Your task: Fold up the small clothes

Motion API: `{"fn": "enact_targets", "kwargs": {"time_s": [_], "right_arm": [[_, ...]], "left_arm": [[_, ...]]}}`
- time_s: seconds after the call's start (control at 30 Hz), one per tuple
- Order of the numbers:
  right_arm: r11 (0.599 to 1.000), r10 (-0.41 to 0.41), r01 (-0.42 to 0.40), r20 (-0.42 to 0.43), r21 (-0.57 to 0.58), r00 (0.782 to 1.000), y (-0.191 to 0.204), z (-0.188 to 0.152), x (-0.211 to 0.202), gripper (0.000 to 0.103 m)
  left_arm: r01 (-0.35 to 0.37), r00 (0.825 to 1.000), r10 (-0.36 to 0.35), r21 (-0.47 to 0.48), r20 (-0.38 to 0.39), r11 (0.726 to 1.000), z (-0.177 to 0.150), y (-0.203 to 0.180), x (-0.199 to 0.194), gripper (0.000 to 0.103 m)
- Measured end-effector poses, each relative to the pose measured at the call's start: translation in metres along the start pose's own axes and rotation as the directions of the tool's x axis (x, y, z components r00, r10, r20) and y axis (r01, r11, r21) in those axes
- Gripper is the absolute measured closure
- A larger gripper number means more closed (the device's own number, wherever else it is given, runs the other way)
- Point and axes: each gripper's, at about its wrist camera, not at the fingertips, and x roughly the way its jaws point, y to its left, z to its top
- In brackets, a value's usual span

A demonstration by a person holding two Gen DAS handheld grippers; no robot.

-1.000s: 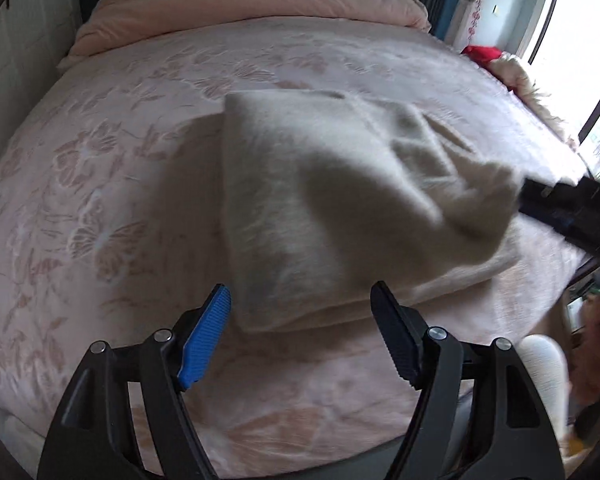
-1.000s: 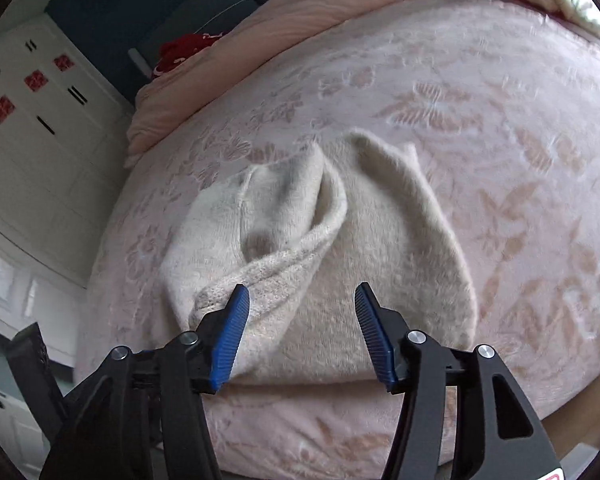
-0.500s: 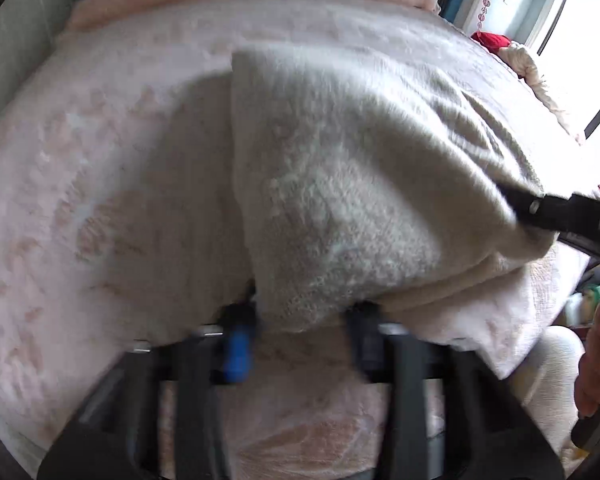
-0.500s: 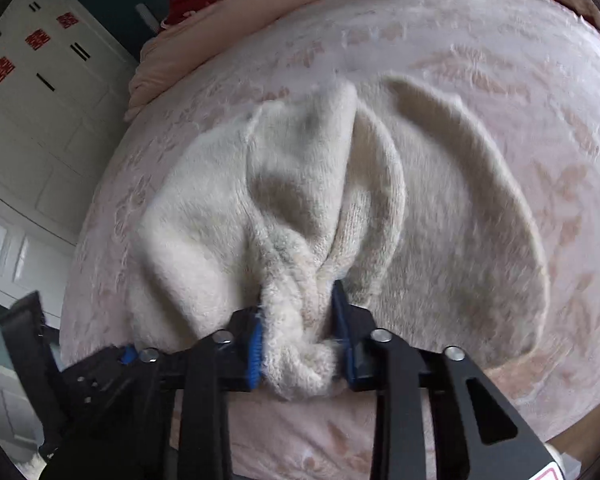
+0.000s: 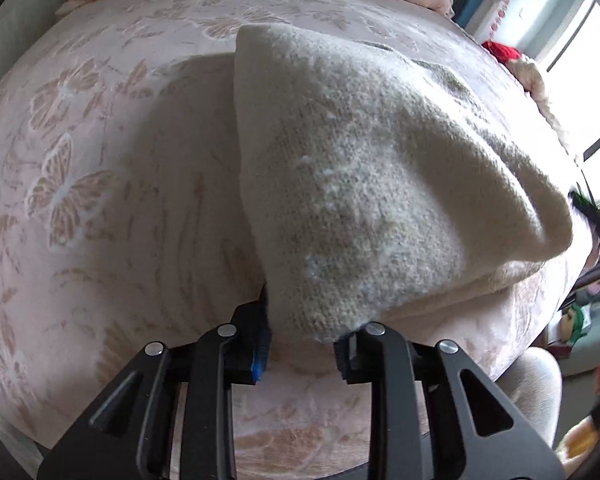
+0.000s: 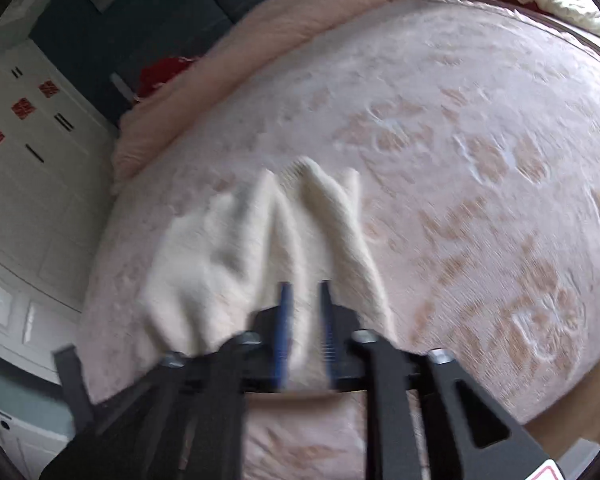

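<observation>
While both tools are working over the bed, the details are reading as follows.
Left gripper [image 5: 302, 340]: its fingers are clamping the near corner of the cream knit sweater [image 5: 372, 184], low in the centre of the left view.
Sweater position: it is rising from that pinched corner as a lifted fold, filling the middle and right of the left view, its lower layers lying on the pink butterfly-patterned bedspread [image 5: 80, 200].
Right gripper [image 6: 304, 328]: its blue-padded fingers are sitting close together on bunched sweater cloth [image 6: 260, 248], lower centre of the right view; motion blur is softening this, so the grip is probable, not certain.
Background: a pink duvet [image 6: 260, 44] is lying along the upper left of the right view.
</observation>
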Motion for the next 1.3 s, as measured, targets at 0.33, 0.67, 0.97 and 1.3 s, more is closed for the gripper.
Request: {"fn": "enact_targets", "kwargs": {"time_s": [0.33,0.67,0.97,1.3], "right_arm": [[0.996,-0.035,0.017,-0.223,-0.083,0.974,0.053,0.011,0.111,0.081],[0.984,-0.132,0.123,-0.061,-0.126,0.989,0.011,0.031,0.058,0.082],[0.996,-0.047,0.054,0.09,-0.077,0.995,0.013,0.016,-0.015,0.076],[0.958,-0.205,0.189,-0.054,-0.215,0.977,-0.004,-0.063,0.026,0.101]], "left_arm": [[-0.012,1.0,0.012,0.011,-0.007,1.0,0.0,-0.004,-0.002,0.077],[0.018,1.0,-0.018,0.014,-0.012,1.0,0.002,-0.009,0.001,0.075],[0.004,1.0,-0.004,0.019,-0.008,1.0,0.003,-0.014,-0.007,0.075],[0.104,0.984,-0.112,0.064,0.137,0.993,0.019,-0.047,-0.075,0.065]]}}
